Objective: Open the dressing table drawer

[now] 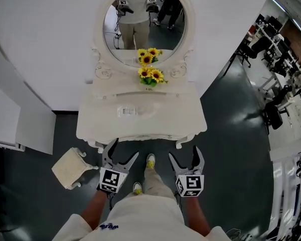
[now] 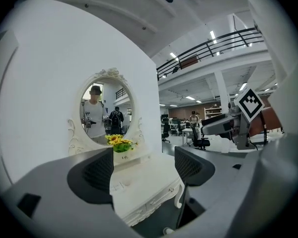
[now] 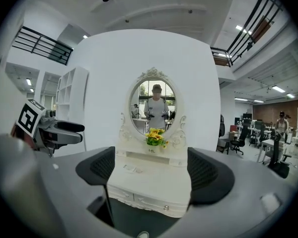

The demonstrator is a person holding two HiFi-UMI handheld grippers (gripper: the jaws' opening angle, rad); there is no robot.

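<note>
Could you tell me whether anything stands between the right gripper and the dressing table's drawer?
Nothing visible does. The open right gripper faces the ornate white dressing table's drawer front with only open space between them; the cream cushioned stool sits off to the left.

Even light is cast by ceiling strip lights (image 2: 213, 35); glare is seen on the dark floor (image 1: 236, 104). The gripper views are bent and vignetted at the edges.
</note>
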